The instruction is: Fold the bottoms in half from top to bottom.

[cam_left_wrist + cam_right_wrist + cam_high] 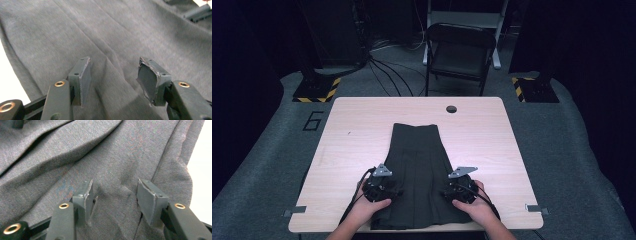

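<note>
High view: a dark pleated skirt (418, 170) lies flat on the desk (352, 135), hem toward the person. Both hand-held grippers — left (388, 192), right (451, 192) — rest jaws apart over its hem corners; next, probably pinch the cloth.

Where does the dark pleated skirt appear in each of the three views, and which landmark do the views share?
High view: the skirt lies flat at the table's centre, hem toward the person.
Left gripper view: grey cloth spreads under the open jaws.
Right gripper view: cloth under the open jaws.
Shared landmark: the pale table, seen past the skirt's edge.
</note>
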The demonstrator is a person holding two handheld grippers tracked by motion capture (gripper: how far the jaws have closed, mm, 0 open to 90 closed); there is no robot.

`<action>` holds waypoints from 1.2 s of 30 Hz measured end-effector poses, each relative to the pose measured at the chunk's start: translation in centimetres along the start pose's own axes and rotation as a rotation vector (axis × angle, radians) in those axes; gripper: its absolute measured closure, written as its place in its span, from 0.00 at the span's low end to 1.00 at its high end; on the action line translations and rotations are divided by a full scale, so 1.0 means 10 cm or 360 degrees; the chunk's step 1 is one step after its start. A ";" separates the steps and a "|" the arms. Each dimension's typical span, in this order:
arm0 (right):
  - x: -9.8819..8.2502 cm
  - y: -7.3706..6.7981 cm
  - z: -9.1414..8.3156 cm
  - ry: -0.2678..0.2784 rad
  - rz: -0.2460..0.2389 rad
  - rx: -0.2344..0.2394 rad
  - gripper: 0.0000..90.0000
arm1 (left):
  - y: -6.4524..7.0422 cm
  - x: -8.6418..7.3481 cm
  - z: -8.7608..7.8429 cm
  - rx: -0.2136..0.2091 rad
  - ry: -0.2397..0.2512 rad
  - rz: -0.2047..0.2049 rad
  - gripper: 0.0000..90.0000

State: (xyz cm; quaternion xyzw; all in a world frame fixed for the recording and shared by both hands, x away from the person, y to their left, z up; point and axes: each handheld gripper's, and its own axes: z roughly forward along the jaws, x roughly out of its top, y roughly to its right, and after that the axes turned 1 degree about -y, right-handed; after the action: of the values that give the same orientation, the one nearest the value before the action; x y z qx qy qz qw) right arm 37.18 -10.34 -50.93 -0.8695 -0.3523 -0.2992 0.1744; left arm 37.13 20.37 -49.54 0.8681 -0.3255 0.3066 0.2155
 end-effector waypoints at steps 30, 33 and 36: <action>-0.03 -0.04 0.02 0.0018 -0.0045 -0.0012 0.45 | -0.50 0.62 -0.05 0.0085 0.0086 -0.0072 0.48; -0.02 -0.04 0.03 0.0016 -0.0061 -0.0008 0.44 | -0.53 0.68 -0.07 0.0073 0.0104 -0.0100 0.50; -0.02 -0.04 0.03 0.0008 -0.0059 -0.0012 0.43 | -0.56 0.73 -0.09 0.0073 0.0133 -0.0093 0.54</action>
State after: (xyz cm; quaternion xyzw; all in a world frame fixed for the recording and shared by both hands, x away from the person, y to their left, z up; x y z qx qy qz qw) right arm 36.93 -10.02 -51.19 -0.8627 -0.3669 -0.3059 0.1663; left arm 45.09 21.56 -44.95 0.8684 -0.2837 0.3435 0.2177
